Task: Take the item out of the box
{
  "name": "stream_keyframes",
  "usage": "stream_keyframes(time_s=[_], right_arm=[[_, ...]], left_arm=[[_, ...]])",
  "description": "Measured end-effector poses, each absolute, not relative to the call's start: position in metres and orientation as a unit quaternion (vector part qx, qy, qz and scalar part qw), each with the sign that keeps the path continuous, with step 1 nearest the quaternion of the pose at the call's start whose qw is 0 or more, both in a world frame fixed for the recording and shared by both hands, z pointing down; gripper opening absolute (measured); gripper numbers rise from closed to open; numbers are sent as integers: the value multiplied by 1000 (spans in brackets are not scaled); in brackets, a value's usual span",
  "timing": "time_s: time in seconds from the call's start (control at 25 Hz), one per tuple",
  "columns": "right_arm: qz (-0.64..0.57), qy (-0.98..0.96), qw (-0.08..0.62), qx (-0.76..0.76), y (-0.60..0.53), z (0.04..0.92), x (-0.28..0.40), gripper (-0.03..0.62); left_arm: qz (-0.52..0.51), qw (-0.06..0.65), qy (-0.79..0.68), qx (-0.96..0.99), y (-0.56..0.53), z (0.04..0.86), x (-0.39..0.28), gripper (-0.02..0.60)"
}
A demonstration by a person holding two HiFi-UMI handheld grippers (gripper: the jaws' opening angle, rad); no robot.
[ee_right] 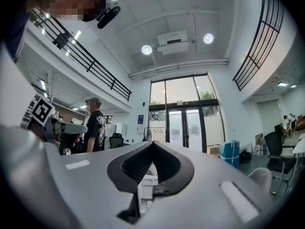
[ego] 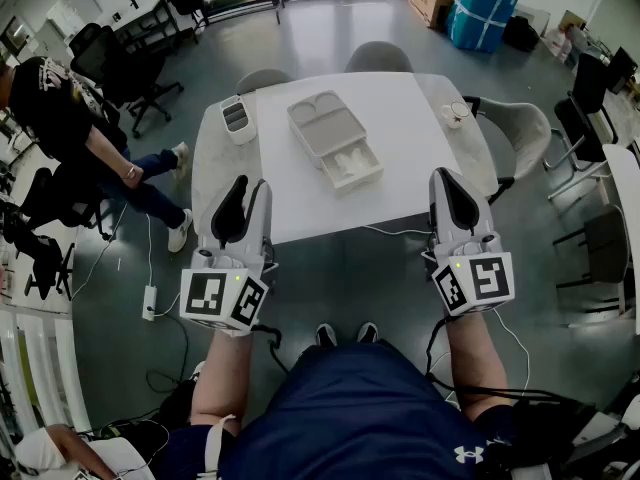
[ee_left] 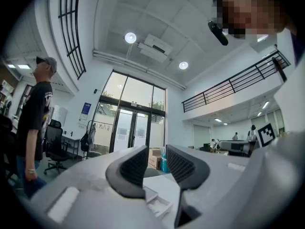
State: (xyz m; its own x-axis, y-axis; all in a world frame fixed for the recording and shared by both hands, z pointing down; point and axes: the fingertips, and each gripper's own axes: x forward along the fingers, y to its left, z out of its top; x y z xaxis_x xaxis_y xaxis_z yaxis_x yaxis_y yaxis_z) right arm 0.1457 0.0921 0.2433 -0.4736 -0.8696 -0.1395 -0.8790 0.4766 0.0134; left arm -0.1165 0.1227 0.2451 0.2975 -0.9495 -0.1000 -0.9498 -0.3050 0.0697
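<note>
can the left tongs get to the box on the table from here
Probably yes: the left tongs stand open by the near edge of the table, and only its bare top lies between them and the box. It would take a reach forward toward the middle.

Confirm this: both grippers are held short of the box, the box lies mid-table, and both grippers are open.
One slip: only the left gripper is open. The right gripper is shut on nothing, as the right gripper view shows. The box and the table are as stated.
</note>
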Motion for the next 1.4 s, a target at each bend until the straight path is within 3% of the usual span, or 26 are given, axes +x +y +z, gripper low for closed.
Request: stream_keyframes(time_s=[0.56,1.4], right_arm=[[10,856,82,-511,87,248,164,3],[-1,871,60,-488,39,266,172,3]], left_arm=[[47,-9,593,-804,118,254,-105,130],[40,-11,614,-788,90,273,-92,130]])
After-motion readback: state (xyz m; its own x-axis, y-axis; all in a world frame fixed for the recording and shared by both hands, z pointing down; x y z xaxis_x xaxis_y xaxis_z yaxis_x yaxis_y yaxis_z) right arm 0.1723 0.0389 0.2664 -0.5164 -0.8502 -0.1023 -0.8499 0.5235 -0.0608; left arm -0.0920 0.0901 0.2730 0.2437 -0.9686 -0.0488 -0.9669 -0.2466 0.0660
